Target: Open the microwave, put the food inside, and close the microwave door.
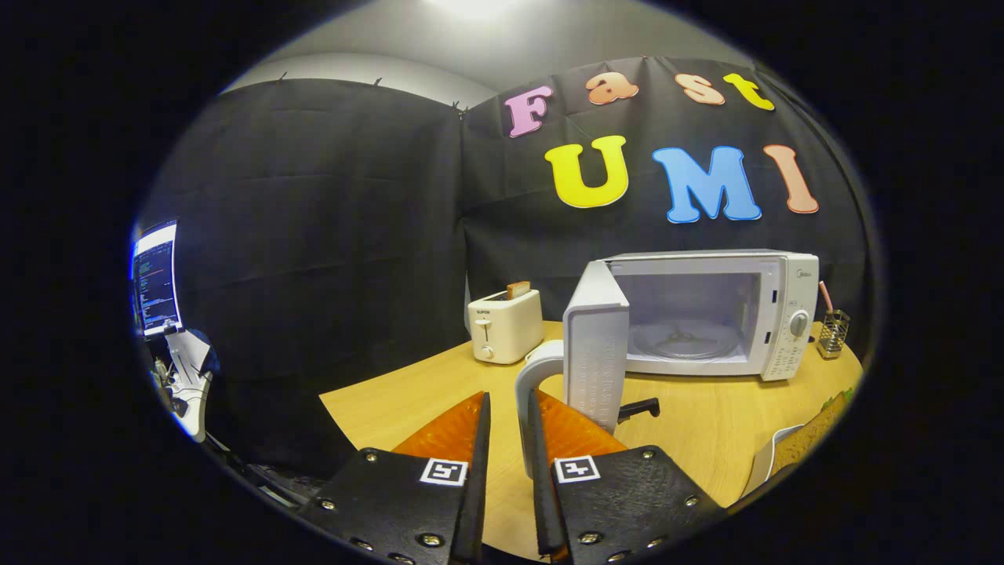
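Claw (508, 439): we hold it low over the bench (706, 431), fingers (478, 455) parted by a narrow gap. The white door handle (533, 384) stands in or just past that gap; we cannot tell whether either finger touches it, and nothing is plainly gripped.

Door (598, 345): swung wide open on its left hinge, edge toward us, just ahead of the fingers.

Food (808, 435): a brownish item on a white dish at the bench's right edge, near the claw's right side, only partly seen; we judge this to be the thing to load.

Microwave (706, 310): beyond the door, cavity bare, glass turntable (686, 339) visible.

Toaster (506, 323): left of the microwave, a slice standing in it.

Wire holder (833, 332): right of the microwave.

Step in hand: opening looks done, and we judge the claw is at or leaving the handle. Next move calls for backing clear of the handle, swinging right to the dish, widening the fingers and taking the food level into the cavity.
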The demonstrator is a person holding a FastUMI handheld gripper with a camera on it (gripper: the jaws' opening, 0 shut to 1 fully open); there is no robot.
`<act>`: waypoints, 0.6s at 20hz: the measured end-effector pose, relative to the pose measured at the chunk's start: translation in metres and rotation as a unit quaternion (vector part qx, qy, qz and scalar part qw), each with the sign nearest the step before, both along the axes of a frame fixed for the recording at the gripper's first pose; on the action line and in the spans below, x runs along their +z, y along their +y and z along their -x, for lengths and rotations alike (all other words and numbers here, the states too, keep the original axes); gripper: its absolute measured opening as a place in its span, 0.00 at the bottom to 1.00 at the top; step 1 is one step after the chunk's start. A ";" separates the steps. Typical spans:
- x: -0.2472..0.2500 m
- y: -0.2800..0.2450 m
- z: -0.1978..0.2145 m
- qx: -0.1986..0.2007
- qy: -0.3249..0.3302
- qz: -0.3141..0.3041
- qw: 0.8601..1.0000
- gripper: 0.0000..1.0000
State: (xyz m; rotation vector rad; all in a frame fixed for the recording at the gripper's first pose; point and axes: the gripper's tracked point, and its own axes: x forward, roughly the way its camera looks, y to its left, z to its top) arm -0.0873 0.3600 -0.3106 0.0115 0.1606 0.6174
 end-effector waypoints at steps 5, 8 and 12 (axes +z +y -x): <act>0.000 0.060 0.005 0.040 0.003 0.000 0.999 0.26; -0.003 0.087 -0.001 0.049 0.002 0.006 0.999 0.22; -0.006 0.118 -0.009 0.067 -0.005 0.016 0.998 0.21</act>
